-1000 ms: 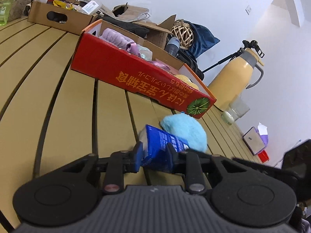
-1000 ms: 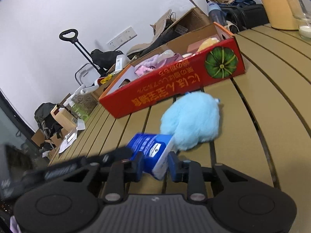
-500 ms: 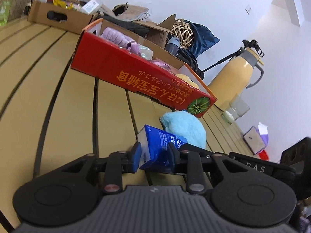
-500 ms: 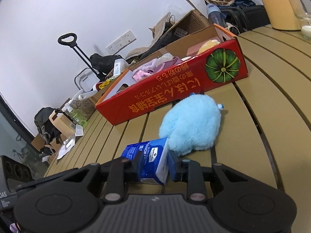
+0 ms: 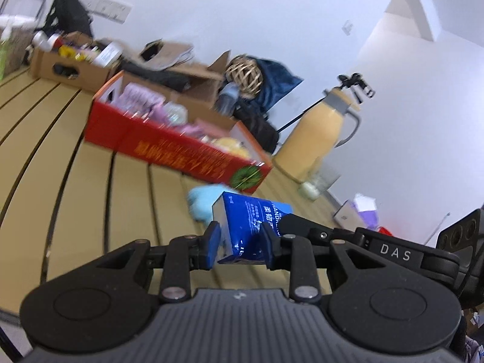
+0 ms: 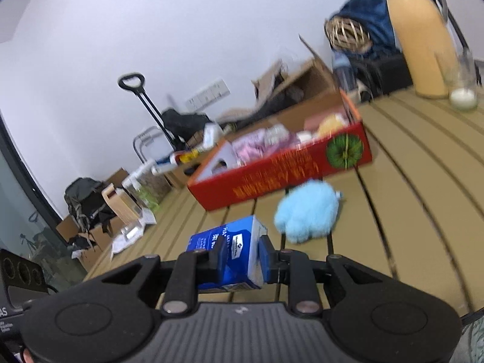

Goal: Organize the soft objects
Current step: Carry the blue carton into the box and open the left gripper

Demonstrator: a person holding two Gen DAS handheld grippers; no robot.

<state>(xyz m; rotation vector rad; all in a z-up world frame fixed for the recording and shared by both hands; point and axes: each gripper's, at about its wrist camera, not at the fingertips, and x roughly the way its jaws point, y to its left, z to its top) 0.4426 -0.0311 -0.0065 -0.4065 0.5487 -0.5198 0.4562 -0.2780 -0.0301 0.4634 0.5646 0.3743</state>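
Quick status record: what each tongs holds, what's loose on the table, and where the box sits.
left tongs: shut on blue tissue pack
right tongs: shut on same pack, other end
pack: lifted clear of the slatted table
loose item: light blue plush, on the table beside the red box
red box: open, holds pink and yellow soft items

One blue tissue pack (image 5: 248, 227), one fluffy blue toy (image 6: 307, 214), one red box (image 6: 281, 166).
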